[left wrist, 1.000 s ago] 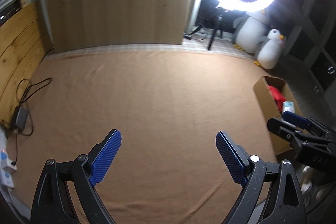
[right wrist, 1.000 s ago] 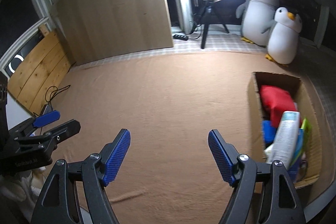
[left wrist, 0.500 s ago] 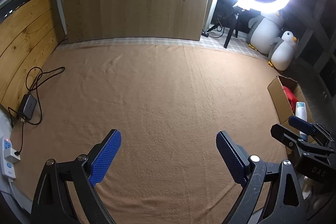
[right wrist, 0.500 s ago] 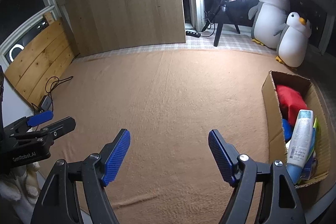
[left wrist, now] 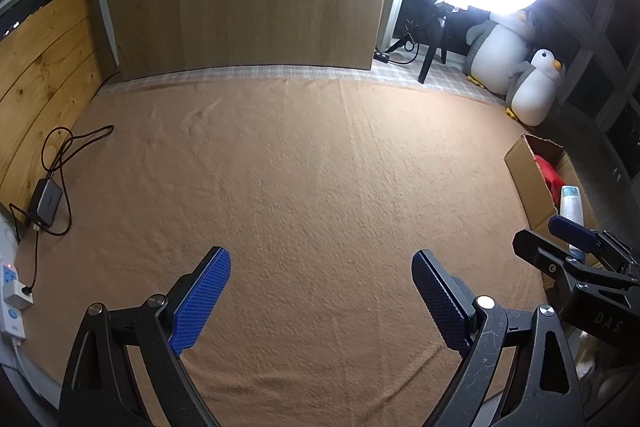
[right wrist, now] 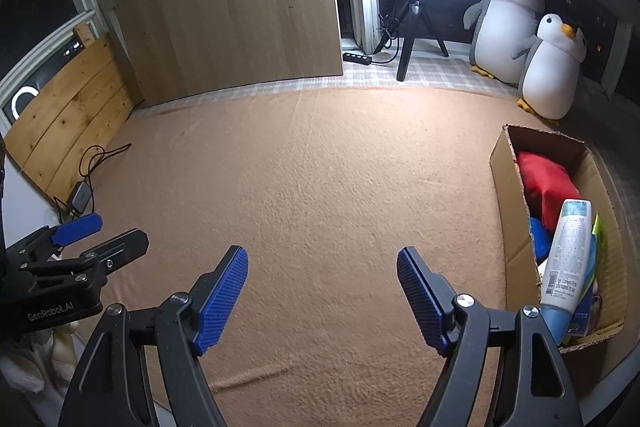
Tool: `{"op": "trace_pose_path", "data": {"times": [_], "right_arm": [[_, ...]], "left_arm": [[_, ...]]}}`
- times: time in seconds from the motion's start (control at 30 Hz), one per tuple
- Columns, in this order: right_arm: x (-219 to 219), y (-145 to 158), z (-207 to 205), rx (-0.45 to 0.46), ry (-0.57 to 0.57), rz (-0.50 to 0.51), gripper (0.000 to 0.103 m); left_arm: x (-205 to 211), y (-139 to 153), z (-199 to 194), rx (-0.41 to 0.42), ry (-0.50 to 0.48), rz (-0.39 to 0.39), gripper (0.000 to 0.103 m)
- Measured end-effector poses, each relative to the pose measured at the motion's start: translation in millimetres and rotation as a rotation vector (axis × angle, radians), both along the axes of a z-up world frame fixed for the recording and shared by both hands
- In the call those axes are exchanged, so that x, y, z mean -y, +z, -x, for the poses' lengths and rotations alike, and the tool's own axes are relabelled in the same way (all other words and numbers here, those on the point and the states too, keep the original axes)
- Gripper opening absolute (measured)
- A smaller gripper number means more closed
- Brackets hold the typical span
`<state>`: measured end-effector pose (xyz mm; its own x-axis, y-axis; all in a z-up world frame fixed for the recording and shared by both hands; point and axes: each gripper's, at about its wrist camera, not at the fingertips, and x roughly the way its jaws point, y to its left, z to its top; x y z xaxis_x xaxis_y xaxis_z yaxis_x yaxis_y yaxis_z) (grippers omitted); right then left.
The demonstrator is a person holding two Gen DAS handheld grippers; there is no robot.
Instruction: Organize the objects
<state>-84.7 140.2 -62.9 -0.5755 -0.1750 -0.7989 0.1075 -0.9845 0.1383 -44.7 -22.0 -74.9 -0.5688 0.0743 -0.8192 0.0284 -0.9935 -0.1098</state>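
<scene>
While both grippers hang empty over the tan blanket (right wrist: 320, 187), the cardboard box (right wrist: 508, 195) sits off to my right, its long axis running away from me, near the blanket's right edge. Right gripper (right wrist: 322, 291) is the nearer one, jaws spread wide, nothing held; the box lies just beside its right finger. Left gripper (left wrist: 320, 297), equally wide and empty, is well apart from the box, with the right gripper between. Inside the box: a red bag (right wrist: 544, 183) at the far end, a white bottle (right wrist: 566, 255) leaning lengthwise nearer me. Nothing loose shows on the blanket; my guess is the sorting is mostly done. Open room left and ahead; cables (left wrist: 60, 163) at far left edge.
</scene>
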Motion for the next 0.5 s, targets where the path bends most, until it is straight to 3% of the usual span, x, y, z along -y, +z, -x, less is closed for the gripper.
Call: {"op": "trace_pose_path", "data": {"times": [0.5], "right_arm": [[0.0,-1.3,-1.8,0.011,0.008,-0.003,0.074]], "left_arm": [[1.6,-2.3,-3.2,0.004,0.015,-0.003,0.094]]}}
